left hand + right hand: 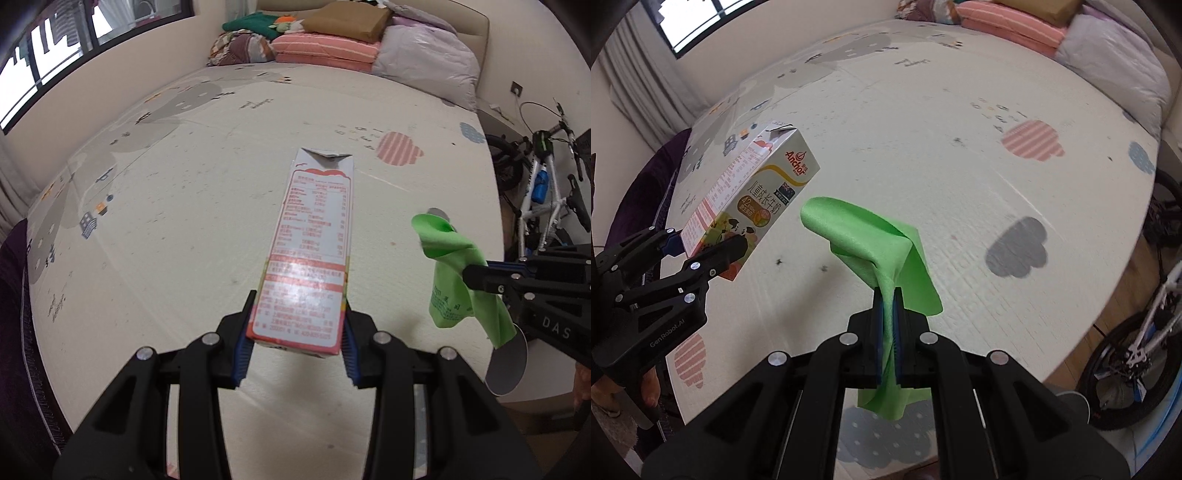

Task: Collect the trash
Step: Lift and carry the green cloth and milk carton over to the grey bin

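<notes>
My left gripper [295,332] is shut on the base of a tall milk carton [314,240] with red print, held above the patterned bed mat [166,184]; its torn top points away from me. The right wrist view shows the same carton [753,192] at the left, clamped in the left gripper [701,247]. My right gripper [887,302] is shut on a crumpled green wrapper [857,229] that droops on both sides of the pads. From the left wrist view the green wrapper [450,251] and the right gripper [476,277] appear at the right.
The bed mat [960,166] fills both views. Folded blankets and pillows [332,40] are piled at the headboard. A white bicycle [546,192] stands off the bed's right side, also seen as the bicycle [1145,339]. A window [44,55] is at the left.
</notes>
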Motion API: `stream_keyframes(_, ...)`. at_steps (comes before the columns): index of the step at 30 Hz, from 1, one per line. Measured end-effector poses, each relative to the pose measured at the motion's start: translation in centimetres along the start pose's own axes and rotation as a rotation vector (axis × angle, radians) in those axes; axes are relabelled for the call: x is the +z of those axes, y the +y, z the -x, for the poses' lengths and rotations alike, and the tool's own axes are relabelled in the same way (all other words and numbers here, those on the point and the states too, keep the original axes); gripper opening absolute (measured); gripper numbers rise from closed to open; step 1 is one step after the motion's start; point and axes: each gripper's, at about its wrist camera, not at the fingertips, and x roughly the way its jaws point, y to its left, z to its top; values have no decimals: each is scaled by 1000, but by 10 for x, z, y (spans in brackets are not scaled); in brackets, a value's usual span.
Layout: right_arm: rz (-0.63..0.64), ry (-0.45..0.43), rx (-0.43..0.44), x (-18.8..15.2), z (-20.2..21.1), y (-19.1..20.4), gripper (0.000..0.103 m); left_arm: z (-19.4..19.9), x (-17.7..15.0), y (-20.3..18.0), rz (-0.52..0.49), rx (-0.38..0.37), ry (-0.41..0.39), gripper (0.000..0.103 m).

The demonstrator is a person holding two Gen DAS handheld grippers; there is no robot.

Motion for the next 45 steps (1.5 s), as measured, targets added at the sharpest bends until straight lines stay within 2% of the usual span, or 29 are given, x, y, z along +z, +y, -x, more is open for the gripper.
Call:
stream_keyframes(10,-204,-26,-130,-92,69,-134,4,3,4,-148,-182,-144,-10,40)
stream_keyframes(17,-367,-18,-211,-167,100,-210,4,-1,-18,-254,-332,-268,19,40)
stream_keyframes(22,-488,-9,-254,-219,112,-252,4,-8,-39,-315,-432,-347,49,40)
stream_keyframes(30,-614,9,-278,-273,100,-295,4,-32,-75,-385,-576,-427,106,40)
stream_keyframes(37,-688,14,-282,-301,85,-320,5,-49,-93,-406,-633,-439,143,40)
stream_keyframes(39,-698,13,-280,-304,81,-325,8,-51,-94,-409,-641,-440,146,40)
stream_keyframes(40,-704,12,-282,-305,79,-327,15,-52,-95,-409,-644,-439,148,40)
stream_keyframes(41,-708,10,-283,-305,79,-327,28,-53,-94,-411,-647,-437,150,40)
stream_keyframes(43,-711,4,-297,-306,78,-329,42,-55,-94,-412,-652,-436,153,40)
stream_keyframes(45,-707,-1,-310,-305,79,-329,44,-57,-93,-414,-656,-432,155,40)
